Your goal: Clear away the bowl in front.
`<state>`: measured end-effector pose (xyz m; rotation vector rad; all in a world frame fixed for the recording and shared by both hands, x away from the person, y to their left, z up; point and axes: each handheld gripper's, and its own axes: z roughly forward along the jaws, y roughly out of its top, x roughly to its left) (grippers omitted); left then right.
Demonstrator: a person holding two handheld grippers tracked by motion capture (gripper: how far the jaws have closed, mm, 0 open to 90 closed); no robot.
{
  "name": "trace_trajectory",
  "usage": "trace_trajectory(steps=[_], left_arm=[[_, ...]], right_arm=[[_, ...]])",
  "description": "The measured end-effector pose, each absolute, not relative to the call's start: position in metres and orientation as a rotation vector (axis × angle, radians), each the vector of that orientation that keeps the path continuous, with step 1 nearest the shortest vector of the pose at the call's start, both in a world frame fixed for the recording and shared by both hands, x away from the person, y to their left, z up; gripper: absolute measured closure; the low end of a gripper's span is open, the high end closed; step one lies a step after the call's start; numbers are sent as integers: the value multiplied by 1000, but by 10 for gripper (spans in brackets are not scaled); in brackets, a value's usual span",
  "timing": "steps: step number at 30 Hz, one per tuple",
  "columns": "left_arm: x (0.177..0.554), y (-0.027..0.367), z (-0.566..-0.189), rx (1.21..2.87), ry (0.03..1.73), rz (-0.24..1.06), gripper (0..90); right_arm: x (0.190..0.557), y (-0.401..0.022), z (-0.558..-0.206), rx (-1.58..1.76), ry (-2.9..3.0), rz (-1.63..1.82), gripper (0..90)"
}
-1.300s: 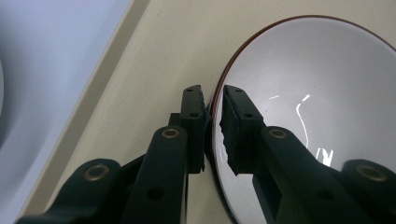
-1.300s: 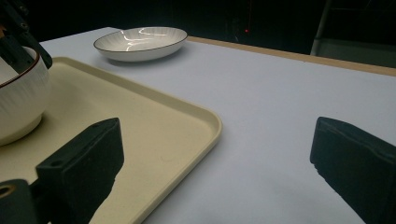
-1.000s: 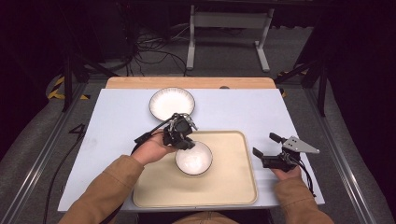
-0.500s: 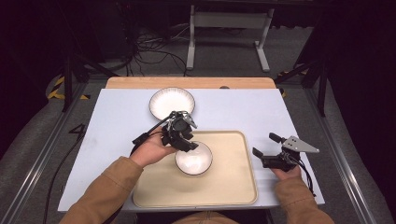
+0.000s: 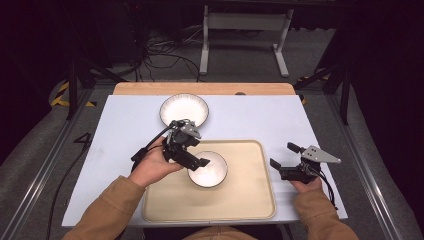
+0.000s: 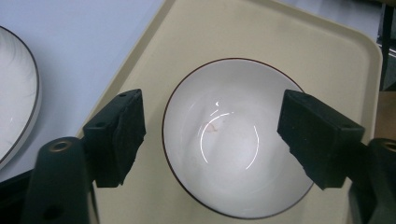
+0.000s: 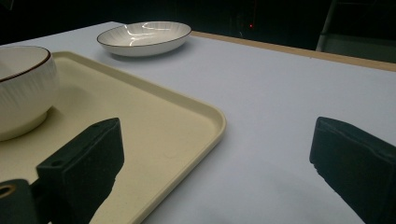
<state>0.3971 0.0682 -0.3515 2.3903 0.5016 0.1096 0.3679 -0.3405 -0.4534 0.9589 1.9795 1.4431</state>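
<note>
The left gripper (image 5: 192,150) hovered over the near-left part of the tray (image 5: 250,200), its jaws spread wide and gripping nothing. In the left gripper view the two black jaws stood to either side of the white bowl (image 6: 236,137), above it and apart from its dark rim. The bowl sat upright on the tray, toward the tray's left half, and looked empty apart from a faint mark inside.

As a judgement: the work seemed to be loading dishes onto the tray, and the bowl's part looked done, since it rested flat with the jaws clear of it. What appeared left was the shallow plate (image 5: 184,110), which lay on the bare worktop (image 5: 125,125) beyond the tray's far edge, near but not touching it. The middle and right of the tray lay bare, so there was room for it.

Further right, the right gripper (image 5: 287,161) was held just off the tray's right edge, over the worktop, its jaws wide and unloaded. The right gripper view showed the tray's rounded corner (image 7: 212,121) between those jaws, the bowl at far left and the plate far off.

Nothing lay between the plate and the tray. The left gripper itself stood nearest that path.
</note>
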Motion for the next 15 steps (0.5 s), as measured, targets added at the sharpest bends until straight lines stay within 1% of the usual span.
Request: trace_trajectory(steps=[5,11,15], left_arm=[[386,86,-348,2333,531,128,136],[377,102,-349,2283,562,165,100],[370,111,-349,2268,568,198,95]], right_arm=[[368,-340,-453,958,1988,1445,35],[368,-341,-453,956,1988,1451,35],[368,-341,-453,955,1986,1455,34]])
